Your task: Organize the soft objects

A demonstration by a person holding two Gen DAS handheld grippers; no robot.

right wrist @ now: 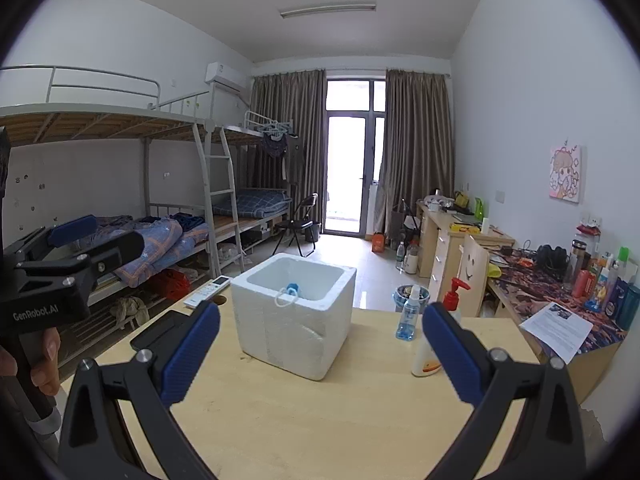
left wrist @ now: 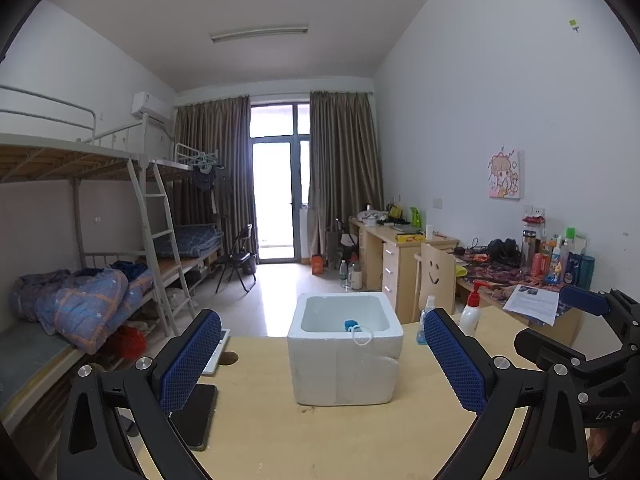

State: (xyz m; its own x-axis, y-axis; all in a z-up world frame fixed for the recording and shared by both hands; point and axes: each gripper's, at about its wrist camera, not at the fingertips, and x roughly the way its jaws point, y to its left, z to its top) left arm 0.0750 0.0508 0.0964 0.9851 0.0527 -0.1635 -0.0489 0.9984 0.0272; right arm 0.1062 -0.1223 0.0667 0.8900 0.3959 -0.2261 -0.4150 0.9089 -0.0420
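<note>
Inside a white foam box [left wrist: 344, 364] on a pale wooden table [left wrist: 320, 440] lies a small blue soft object [left wrist: 351, 324] with a white loop draped over the box's front rim. Both sets of tongs hover above the table, near the box but apart from it: the left gripper [left wrist: 322, 356] and right gripper [right wrist: 320, 354] each gape wide, holding nothing. Right of the box stand a blue spray bottle [right wrist: 409, 314] and a red-topped pump bottle [right wrist: 440, 340].

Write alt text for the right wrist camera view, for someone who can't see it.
An open right gripper hovers over a wooden table facing a white foam box with a blue object inside; two bottles stand at right, the left gripper at left, bunk beds behind.
</note>
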